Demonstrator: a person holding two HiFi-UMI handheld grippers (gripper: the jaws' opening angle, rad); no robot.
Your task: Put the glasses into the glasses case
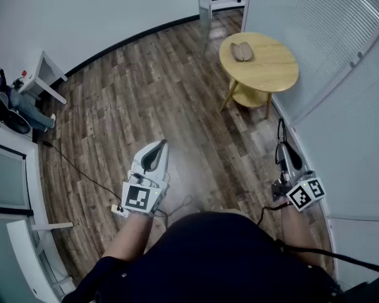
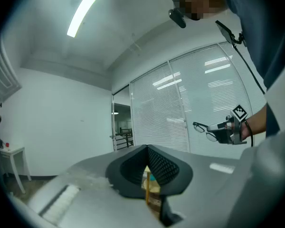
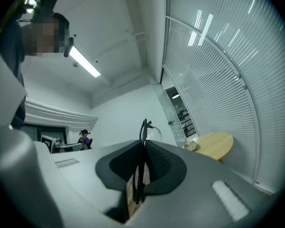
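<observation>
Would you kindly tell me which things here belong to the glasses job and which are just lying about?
For the job: glasses in the right gripper; glasses case on the round table; left gripper, empty.
Lying about: white side table; floor cable.

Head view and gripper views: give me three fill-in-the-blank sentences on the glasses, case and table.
The glasses are clamped in the right gripper; the left gripper holds ___.
The case rests on a table whose top is ___ in shape.
Of the two grippers, the ___ one is nearer the table.
Missing words: nothing; round; right.
</observation>
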